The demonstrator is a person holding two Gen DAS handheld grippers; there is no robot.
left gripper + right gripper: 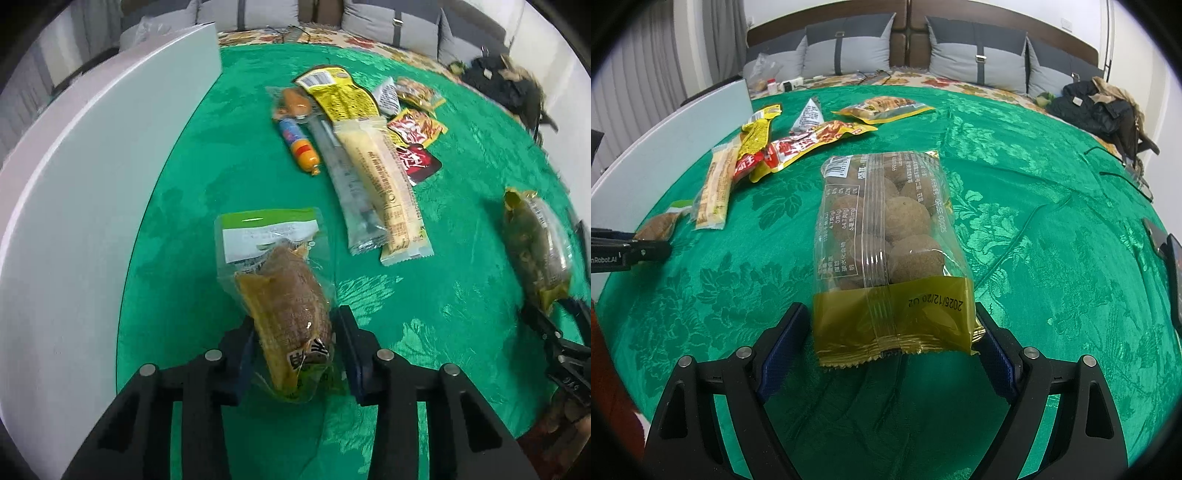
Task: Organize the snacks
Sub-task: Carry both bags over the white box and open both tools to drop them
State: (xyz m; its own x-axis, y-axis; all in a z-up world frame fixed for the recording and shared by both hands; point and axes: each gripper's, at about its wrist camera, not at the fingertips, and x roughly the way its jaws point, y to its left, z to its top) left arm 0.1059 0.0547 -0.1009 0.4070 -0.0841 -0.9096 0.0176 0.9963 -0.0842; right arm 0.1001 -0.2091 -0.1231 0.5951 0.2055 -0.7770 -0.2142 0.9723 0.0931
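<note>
Snack pouch (284, 310) pinched by left gripper (295, 354) (label blurred), far end unobscured

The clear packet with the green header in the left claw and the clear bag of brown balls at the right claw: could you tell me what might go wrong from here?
1. The left claw pinches only the near end of the clear green-headed packet; slick film might slip.
2. The right claw stands open around the clear gold-banded bag of brown balls; closing hard might crush them.
3. The white board stands close on the left; a swing could strike it.
</note>
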